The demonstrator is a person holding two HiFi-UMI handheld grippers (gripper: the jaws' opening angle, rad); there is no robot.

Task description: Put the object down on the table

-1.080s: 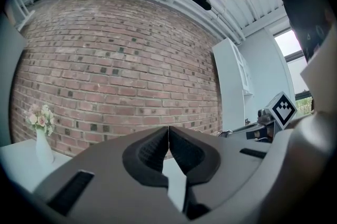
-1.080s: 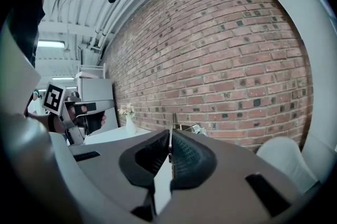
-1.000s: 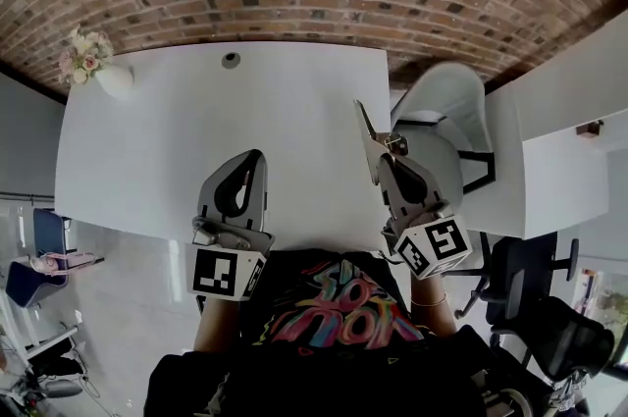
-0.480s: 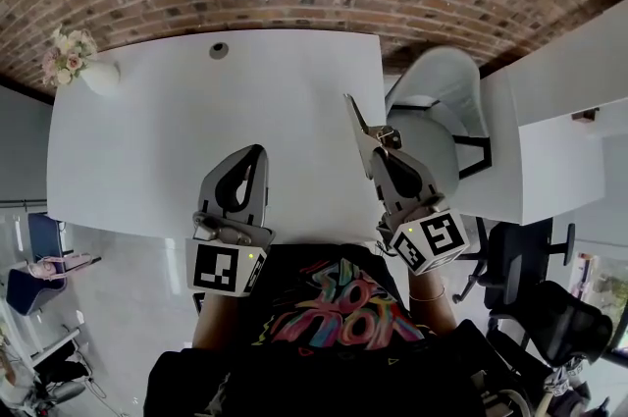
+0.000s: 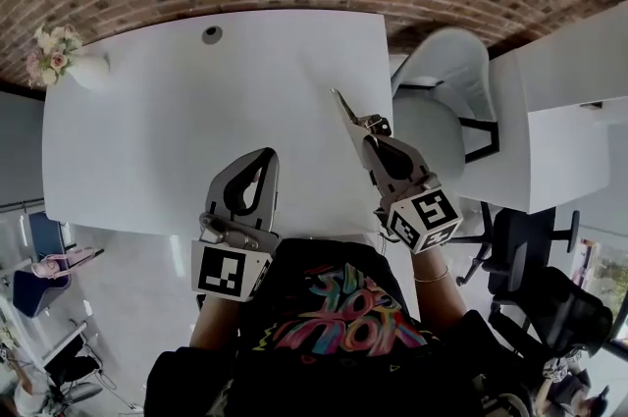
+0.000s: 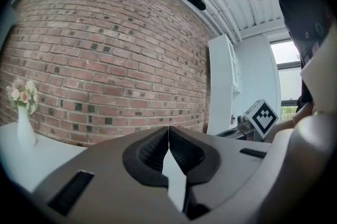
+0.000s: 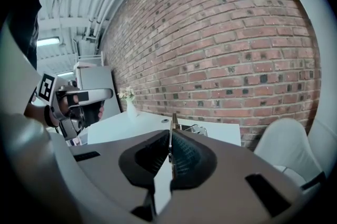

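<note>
A thin metal tool (image 5: 351, 114) with a flat blade and a small wire loop sticks out of my right gripper (image 5: 372, 139), which is shut on it above the right part of the white table (image 5: 177, 130). In the right gripper view the tool (image 7: 170, 128) shows edge-on, pinched between the ribbed pads, with its loop (image 7: 192, 128) to the right. My left gripper (image 5: 265, 156) hovers over the table's near edge, shut with nothing in it. Its jaws meet in the left gripper view (image 6: 168, 130).
A white vase of flowers (image 5: 57, 62) stands at the table's far left corner, and a round cable hole (image 5: 212, 34) lies near the far edge. A white chair (image 5: 442, 101) and a second white desk (image 5: 574, 111) are to the right. A brick wall stands behind.
My right gripper has carried the metal tool left and forward, from beside the table's right edge to over the tabletop. The left gripper has barely moved.
</note>
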